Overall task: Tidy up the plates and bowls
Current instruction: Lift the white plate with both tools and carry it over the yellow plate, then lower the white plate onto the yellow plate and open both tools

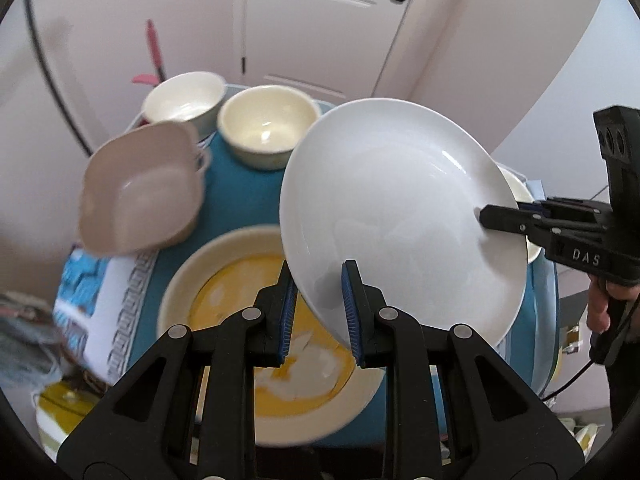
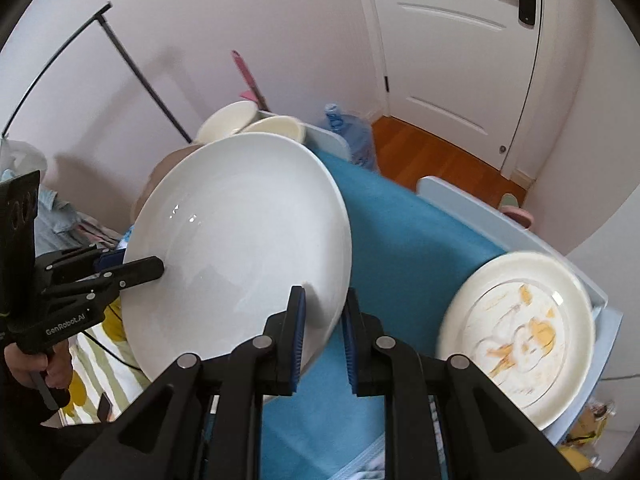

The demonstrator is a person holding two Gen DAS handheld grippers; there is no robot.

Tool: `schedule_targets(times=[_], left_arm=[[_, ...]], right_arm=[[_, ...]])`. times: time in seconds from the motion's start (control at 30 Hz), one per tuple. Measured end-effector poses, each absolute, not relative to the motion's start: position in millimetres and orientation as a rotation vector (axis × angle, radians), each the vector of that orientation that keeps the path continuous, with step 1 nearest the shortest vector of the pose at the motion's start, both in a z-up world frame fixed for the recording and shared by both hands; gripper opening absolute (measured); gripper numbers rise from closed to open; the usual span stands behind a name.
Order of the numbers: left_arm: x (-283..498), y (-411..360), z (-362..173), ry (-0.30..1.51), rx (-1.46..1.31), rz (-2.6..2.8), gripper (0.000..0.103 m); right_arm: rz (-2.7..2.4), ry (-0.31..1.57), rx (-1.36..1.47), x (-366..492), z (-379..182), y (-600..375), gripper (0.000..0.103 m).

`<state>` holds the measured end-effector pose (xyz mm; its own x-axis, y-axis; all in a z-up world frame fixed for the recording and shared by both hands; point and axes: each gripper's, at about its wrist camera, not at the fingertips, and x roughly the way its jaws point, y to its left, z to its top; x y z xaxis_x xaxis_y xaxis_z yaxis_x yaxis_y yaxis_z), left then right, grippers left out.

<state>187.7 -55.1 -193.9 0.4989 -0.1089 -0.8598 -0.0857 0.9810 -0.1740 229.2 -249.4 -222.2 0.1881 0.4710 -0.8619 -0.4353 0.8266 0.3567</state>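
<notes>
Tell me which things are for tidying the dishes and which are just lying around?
For the job:
- round white china plate, gripped by left gripper and right gripper
- cream plate with yellow picture
- two round cream bowls
- square beige bowl

Just lying about:
- blue water bottle
- pink-handled tool
- white door

left wrist view: mounted just behind the left gripper [image 1: 318,304], facing steeply down along its fingers, close over the bench [image 1: 248,196].
right wrist view: mounted just behind the right gripper [image 2: 325,320], facing steeply down, close.
shared: white plate [image 1: 392,208] between both grippers; each view catches the opposite gripper at that plate's far rim; door beyond.
</notes>
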Motion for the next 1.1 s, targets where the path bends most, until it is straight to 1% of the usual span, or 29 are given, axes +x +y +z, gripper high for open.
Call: schedule_targets(times=[0.2,0.37,0.57,0.77,1.1], left_arm=[[151,-25,-201,1.076,-0.204,-0.044,0.02],[139,-1,-232,1.123,-0.204,-0.133,0.02],[145,17,-261,1.168,-0.185,-0.223,0.02],[157,24,-279,1.199,-0.15,-0.292,0.02],[167,19,-294,1.239,-0.005,-0.321,0.02]], right_arm=[[0.618,1.24,0.107,185,-227,-226,0.017],[0.51,1.267,0.138,154,-232,-204,0.016],[0.396,1.292,0.193,134,-250,-190,0.016],[0.293,1.295,0.218,125,-262,-175,0.016],[0.183,1.264,0.26,112,-262,-168,0.016]])
